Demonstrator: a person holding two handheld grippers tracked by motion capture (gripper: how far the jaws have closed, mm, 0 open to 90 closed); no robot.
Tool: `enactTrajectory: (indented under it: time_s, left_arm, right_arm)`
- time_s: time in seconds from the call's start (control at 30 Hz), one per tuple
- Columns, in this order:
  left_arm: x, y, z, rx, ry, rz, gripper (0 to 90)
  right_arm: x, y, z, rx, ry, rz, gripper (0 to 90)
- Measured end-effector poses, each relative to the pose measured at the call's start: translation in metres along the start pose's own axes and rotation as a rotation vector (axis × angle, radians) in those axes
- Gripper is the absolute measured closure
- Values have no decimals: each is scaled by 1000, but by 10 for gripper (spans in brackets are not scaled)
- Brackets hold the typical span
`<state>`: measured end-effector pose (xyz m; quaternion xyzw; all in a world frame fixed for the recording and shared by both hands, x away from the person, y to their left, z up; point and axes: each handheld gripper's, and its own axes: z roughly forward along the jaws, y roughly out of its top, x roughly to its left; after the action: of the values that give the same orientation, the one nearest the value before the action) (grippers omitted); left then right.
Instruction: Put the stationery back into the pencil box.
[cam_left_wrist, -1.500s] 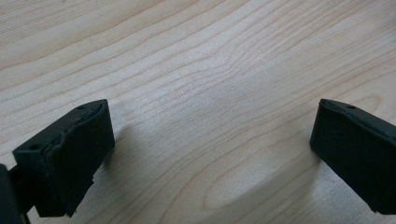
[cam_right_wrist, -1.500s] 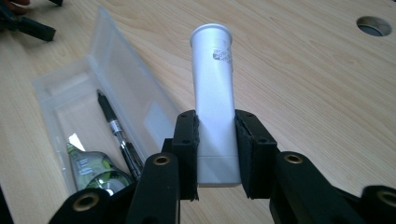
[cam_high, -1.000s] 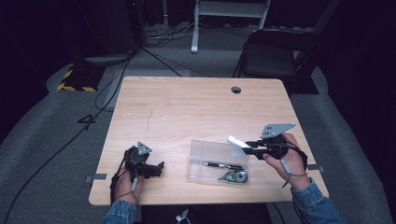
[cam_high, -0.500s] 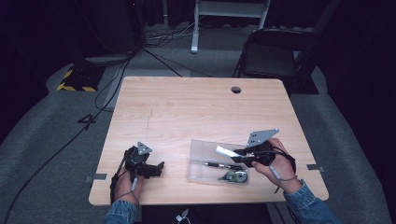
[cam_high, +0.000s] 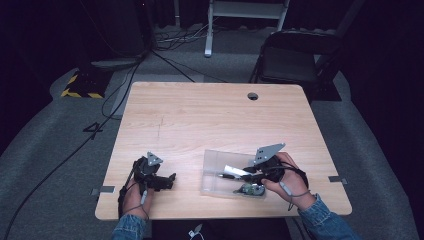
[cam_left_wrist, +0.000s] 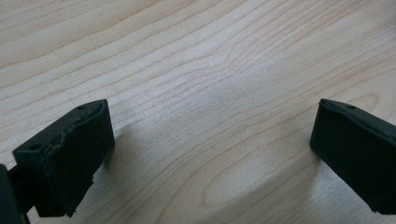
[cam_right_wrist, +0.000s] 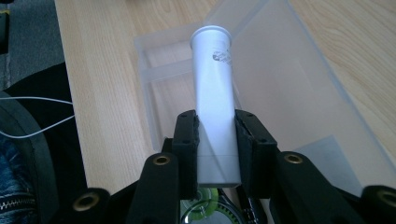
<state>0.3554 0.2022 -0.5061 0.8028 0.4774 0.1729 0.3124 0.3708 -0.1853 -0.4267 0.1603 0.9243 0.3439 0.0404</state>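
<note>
The white tube (cam_right_wrist: 213, 93) sits clamped between my right gripper (cam_right_wrist: 215, 144) jaws, its long axis running straight out over the clear bin (cam_high: 212, 170) by the table's (cam_high: 200, 120) near edge. My left gripper (cam_left_wrist: 210, 154) rests spread wide, holding nothing, well apart near the near-left corner.

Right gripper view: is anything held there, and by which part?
Yes. The right hand-held gripper is shut on a white tube, clamped near its lower end, over the clear bin. The left hand-held gripper holds nothing.

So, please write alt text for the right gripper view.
The right tool grips a white tube between its two black jaws, above a clear plastic box on a wooden table.
</note>
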Motion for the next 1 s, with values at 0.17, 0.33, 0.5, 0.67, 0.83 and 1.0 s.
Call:
enactTrajectory:
  time_s: [0.17, 0.33, 0.5, 0.67, 0.83, 1.0]
  left_arm:
    - [0, 0, 0, 0, 0, 0, 1]
    - [0, 0, 0, 0, 0, 0, 1]
    - [0, 0, 0, 0, 0, 0, 0]
    - [0, 0, 0, 0, 0, 0, 1]
    - [0, 0, 0, 0, 0, 0, 1]
    - [0, 0, 0, 0, 0, 0, 1]
  right_arm:
    - [3, 1, 9, 21, 16, -30, 713]
    - [6, 2, 17, 40, 32, -36, 714]
    - [8, 3, 26, 54, 44, -53, 714]
    - [8, 3, 34, 60, 50, -68, 714]
    - [6, 1, 40, 69, 54, -69, 713]
    - [4, -1, 44, 72, 55, -65, 713]
